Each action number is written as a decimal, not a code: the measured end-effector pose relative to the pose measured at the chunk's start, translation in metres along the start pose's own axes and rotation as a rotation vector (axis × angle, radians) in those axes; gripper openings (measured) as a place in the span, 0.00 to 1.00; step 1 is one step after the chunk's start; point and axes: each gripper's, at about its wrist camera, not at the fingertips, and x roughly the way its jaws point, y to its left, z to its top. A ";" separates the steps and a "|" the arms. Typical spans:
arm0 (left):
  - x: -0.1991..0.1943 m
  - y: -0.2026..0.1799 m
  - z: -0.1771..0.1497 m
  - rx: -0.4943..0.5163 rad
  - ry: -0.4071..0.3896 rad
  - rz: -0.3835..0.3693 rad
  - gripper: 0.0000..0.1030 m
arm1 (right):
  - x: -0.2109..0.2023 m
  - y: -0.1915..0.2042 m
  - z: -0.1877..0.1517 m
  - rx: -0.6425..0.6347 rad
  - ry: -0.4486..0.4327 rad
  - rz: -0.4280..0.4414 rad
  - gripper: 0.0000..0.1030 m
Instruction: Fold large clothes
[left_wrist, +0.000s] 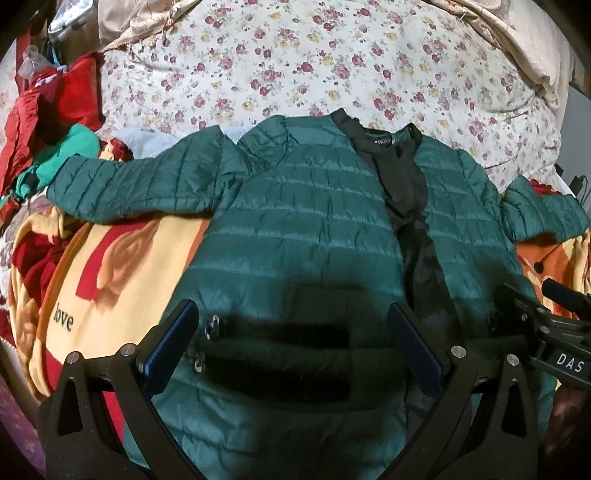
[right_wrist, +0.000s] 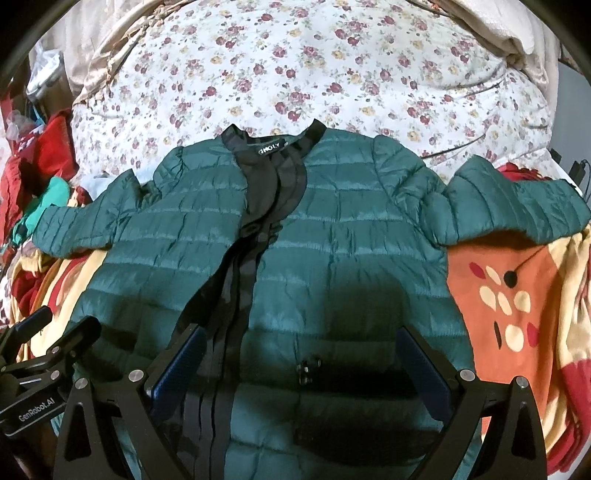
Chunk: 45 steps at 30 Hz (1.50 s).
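across the bed, on the orange blanket (right_wrist: 509, 295) in front of the floral quilt (left_wrist: 295, 66), the green puffer jacket (left_wrist: 295, 229) lies face up, sleeves out left and right. left hand-held gripper (left_wrist: 295, 343) and right hand-held gripper (right_wrist: 303, 365) both hover wide open over the near hem, holding nothing. i'd grab one sleeve cuff first and fold it across the chest, keeping the slippery shell flat.
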 end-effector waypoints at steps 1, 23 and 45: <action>0.000 0.000 0.004 0.002 -0.005 0.000 0.99 | 0.001 0.000 0.003 -0.001 -0.002 0.001 0.99; 0.037 0.010 0.074 -0.007 -0.010 0.054 0.99 | 0.046 -0.004 0.079 0.012 0.013 0.042 0.99; 0.095 0.021 0.112 -0.025 -0.038 0.091 0.99 | 0.106 -0.010 0.113 0.081 0.023 0.081 0.99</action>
